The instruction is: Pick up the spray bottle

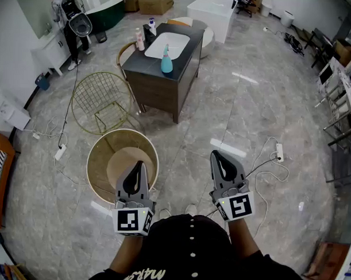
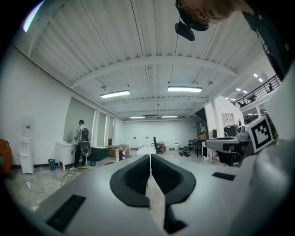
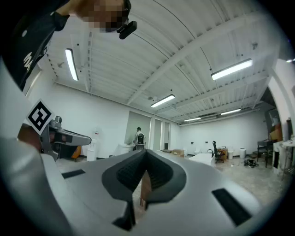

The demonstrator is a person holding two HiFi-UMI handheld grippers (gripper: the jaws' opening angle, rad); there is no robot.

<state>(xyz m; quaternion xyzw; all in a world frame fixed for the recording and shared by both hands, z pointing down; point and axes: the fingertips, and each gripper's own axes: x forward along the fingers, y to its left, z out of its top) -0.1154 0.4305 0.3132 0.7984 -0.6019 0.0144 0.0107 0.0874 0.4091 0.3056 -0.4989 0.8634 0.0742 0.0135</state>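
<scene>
The teal spray bottle (image 1: 167,62) stands upright on the dark vanity cabinet (image 1: 187,51), by the near rim of the white basin (image 1: 166,44), far ahead of both grippers. My left gripper (image 1: 140,164) is held low and close to my body over a round gold tub, pointing level, jaws shut with nothing between them. Its pads meet in the left gripper view (image 2: 150,157). My right gripper (image 1: 217,156) hovers over bare floor, also shut and empty, and its pads touch in the right gripper view (image 3: 146,153).
Two more bottles (image 1: 139,39) stand at the cabinet's far left corner. A gold wire chair (image 1: 101,102) and the round gold tub (image 1: 122,163) sit between me and the cabinet. Cables and a power strip (image 1: 279,151) lie on the marble floor. A person (image 1: 67,18) stands at the far left.
</scene>
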